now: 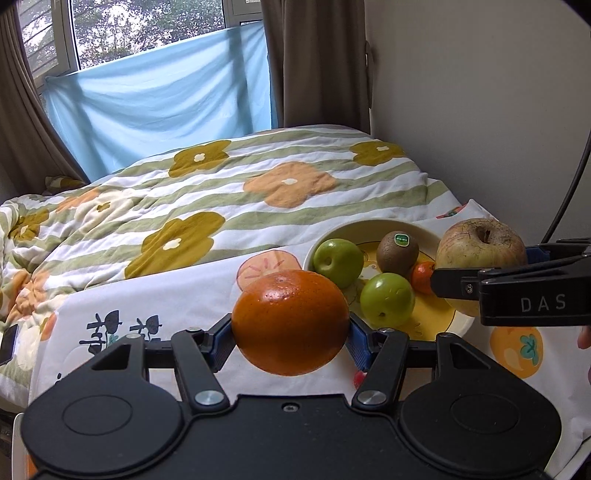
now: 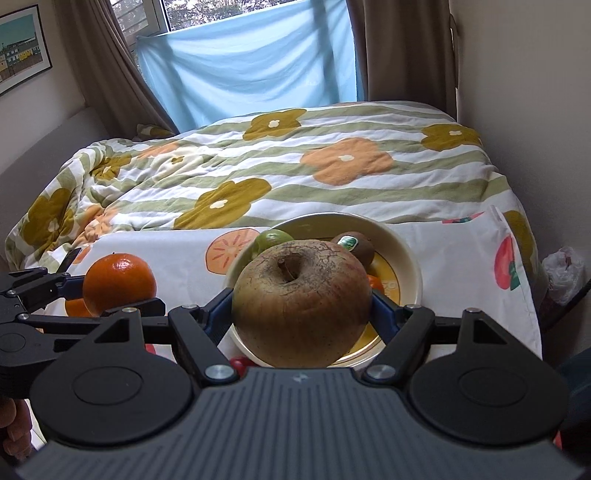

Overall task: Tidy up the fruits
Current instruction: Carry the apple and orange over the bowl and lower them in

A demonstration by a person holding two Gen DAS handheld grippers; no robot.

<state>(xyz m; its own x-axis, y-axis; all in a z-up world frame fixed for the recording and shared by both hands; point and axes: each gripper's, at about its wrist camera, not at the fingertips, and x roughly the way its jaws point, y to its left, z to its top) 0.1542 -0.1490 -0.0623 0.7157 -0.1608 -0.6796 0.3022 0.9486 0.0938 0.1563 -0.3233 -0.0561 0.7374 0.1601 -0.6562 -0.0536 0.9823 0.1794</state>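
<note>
Orange (image 1: pixel 290 322) clamped in left hand-held gripper (image 1: pixel 291 332), just left of the bowl (image 1: pixel 373 225), above the printed cloth (image 1: pixel 166 306). Big brownish apple (image 2: pixel 301 301) clamped wide in right hand-held gripper (image 2: pixel 301 314), over the bowl's near rim. In the bowl: two green apples (image 1: pixel 338 256), kiwi (image 1: pixel 398 252), small tangerine (image 1: pixel 423 276). Bed (image 1: pixel 221 192) behind bowl.

Small bedroom, daylight through window (image 1: pixel 122 29), lower part covered by blue sheet (image 1: pixel 166 96). Brown curtains (image 1: pixel 317 59) both sides. Bed with striped floral quilt (image 1: pixel 221 199) tight against plain beige wall (image 1: pixel 480 110). Framed picture (image 2: pixel 20 48) on left wall.
</note>
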